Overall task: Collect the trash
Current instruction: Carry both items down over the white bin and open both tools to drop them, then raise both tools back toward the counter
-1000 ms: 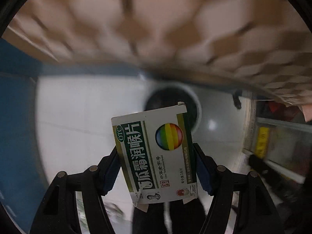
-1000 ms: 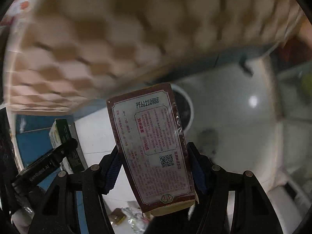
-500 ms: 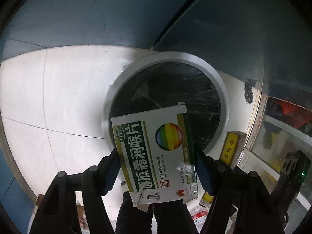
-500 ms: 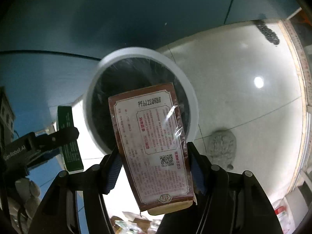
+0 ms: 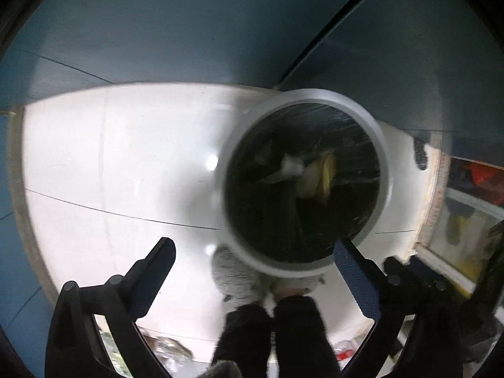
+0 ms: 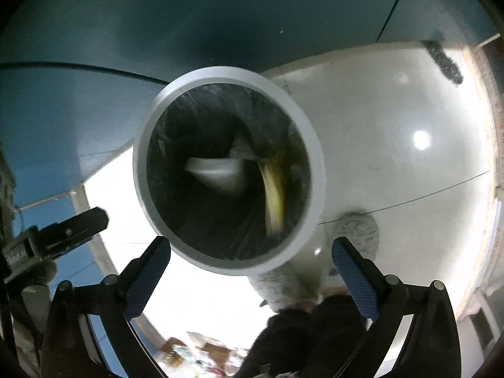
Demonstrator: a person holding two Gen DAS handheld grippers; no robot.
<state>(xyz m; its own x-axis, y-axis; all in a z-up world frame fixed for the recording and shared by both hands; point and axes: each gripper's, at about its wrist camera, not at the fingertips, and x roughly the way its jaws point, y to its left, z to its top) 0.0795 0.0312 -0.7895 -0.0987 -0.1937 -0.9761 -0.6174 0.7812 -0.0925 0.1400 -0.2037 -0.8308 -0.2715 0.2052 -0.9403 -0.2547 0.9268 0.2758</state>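
A round bin with a grey-white rim [image 5: 382, 145] [image 6: 141, 145] and a black liner stands on the white floor below both grippers. Deep inside it lie a blurred white shape [image 5: 291, 167] [image 6: 217, 170] and a yellowish streak [image 5: 326, 173] [image 6: 274, 195]; I cannot tell which boxes they are. My left gripper [image 5: 254, 245] hangs over the bin's near rim, its jaws opening wide with nothing between them. My right gripper [image 6: 251, 242] also hangs over the near rim, jaws opening and empty. The left gripper [image 6: 63, 230] also shows at the left of the right wrist view.
Dark blue panels [image 5: 189, 31] rise behind the bin. A person's fluffy grey slippers [image 5: 236, 277] [image 6: 359, 230] and dark trouser legs [image 5: 299, 330] stand right beside the bin. Loose litter [image 6: 195, 356] lies on the floor near the bottom edge. Shelving [image 5: 466, 220] stands at the right.
Both grippers came down over the bin and opened. The green-and-white box has left the left jaws and the dark red box has left the right jaws.
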